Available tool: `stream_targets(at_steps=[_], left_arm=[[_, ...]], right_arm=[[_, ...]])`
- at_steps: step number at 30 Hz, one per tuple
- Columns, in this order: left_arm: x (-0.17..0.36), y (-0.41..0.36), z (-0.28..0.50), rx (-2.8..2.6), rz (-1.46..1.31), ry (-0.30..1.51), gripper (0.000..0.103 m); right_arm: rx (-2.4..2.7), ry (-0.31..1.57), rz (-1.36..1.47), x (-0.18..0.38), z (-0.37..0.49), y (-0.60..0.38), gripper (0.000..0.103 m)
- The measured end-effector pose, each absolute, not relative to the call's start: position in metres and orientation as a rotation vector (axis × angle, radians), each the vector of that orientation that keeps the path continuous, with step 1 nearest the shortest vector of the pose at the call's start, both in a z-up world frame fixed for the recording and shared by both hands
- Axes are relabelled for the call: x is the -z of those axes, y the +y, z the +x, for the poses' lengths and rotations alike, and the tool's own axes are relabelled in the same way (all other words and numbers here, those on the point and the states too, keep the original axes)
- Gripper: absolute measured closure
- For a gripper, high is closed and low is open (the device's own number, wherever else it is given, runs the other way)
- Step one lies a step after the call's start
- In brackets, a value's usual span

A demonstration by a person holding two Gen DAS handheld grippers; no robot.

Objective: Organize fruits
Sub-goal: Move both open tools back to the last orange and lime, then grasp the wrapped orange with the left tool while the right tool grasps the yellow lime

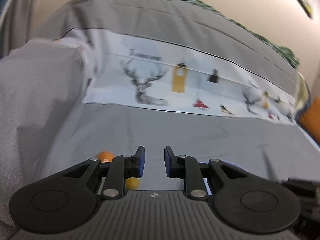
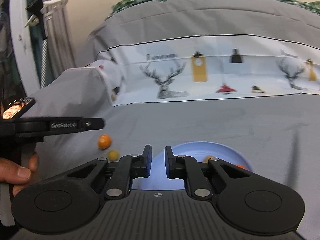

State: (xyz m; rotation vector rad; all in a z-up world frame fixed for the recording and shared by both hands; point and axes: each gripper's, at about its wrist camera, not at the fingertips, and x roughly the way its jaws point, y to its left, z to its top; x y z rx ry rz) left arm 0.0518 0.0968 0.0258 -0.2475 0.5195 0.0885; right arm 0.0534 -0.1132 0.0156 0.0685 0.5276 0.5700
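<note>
On the grey cover lie an orange fruit (image 2: 104,141) and, next to it, a smaller yellow fruit (image 2: 113,155), both left of a pale blue plate (image 2: 200,150). Two orange fruits (image 2: 209,158) rest in the plate, partly hidden by my right fingers. My right gripper (image 2: 158,150) hovers over the plate's left rim, shut and empty. In the left wrist view the orange fruit (image 1: 105,156) and yellow fruit (image 1: 132,183) peek out beside the left finger. My left gripper (image 1: 154,150) holds nothing, its pads a narrow gap apart. It also shows side-on (image 2: 102,123), above the loose fruits.
A white printed cloth with deer and lamps (image 2: 200,76) runs across the grey cover (image 2: 220,120) behind the fruits. A raised grey fold (image 1: 40,100) lies to the left. A hand (image 2: 18,172) grips the left tool. An orange object (image 1: 310,120) sits at the right edge.
</note>
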Motion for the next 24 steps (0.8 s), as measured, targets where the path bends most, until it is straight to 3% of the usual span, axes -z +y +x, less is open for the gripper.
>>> stream_targets(at_steps=[10,12,19,24], left_arm=[[-0.014,0.149,0.062,-0.26,-0.481,0.566,0.081],[-0.01,0.152,0.069,-0.273,-0.482,0.586,0.077],[0.009,0.168,0.086,-0.298,-0.538,0.633,0.063],[0.023,0.18,0.096,-0.303,-0.584,0.667,0.053]], right_arm=[[-0.684,0.59,0.007,0.007,0.082,-0.045,0.088],[-0.695,0.598,0.0,0.012,0.089,-0.032,0.086],[-0.739,0.609,-0.08,0.032,0.108,0.011,0.063],[-0.733,0.652,-0.105,0.045,0.126,0.027,0.063]])
